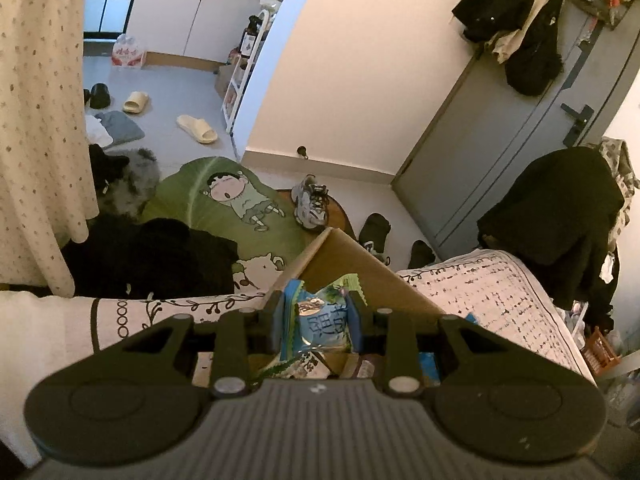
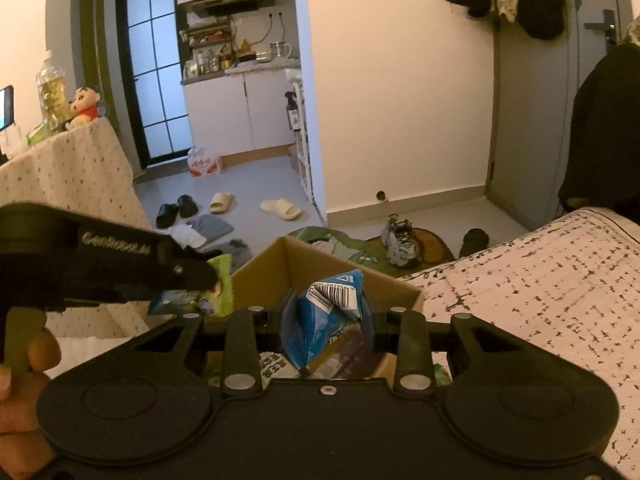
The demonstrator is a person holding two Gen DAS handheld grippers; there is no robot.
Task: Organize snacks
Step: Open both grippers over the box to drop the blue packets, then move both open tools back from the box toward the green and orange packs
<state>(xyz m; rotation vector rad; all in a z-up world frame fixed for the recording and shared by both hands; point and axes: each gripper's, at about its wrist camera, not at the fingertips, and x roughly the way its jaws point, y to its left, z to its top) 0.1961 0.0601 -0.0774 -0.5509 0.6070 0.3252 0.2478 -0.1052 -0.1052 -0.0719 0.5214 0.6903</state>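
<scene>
Now we hold two light, crinkly snack packets over the cardboard box [image 2: 320, 268]: left gripper [image 1: 316, 322] fingers clamped on the green packet [image 1: 320, 320], right gripper [image 2: 326, 320] fingers on the blue packet [image 2: 320, 320], both best pinched mid-body.

A lived-in small home: slippers [image 2: 280, 209] on the floor, kitchen cabinets [image 2: 236, 116], coats on the door [image 1: 516, 32].
</scene>
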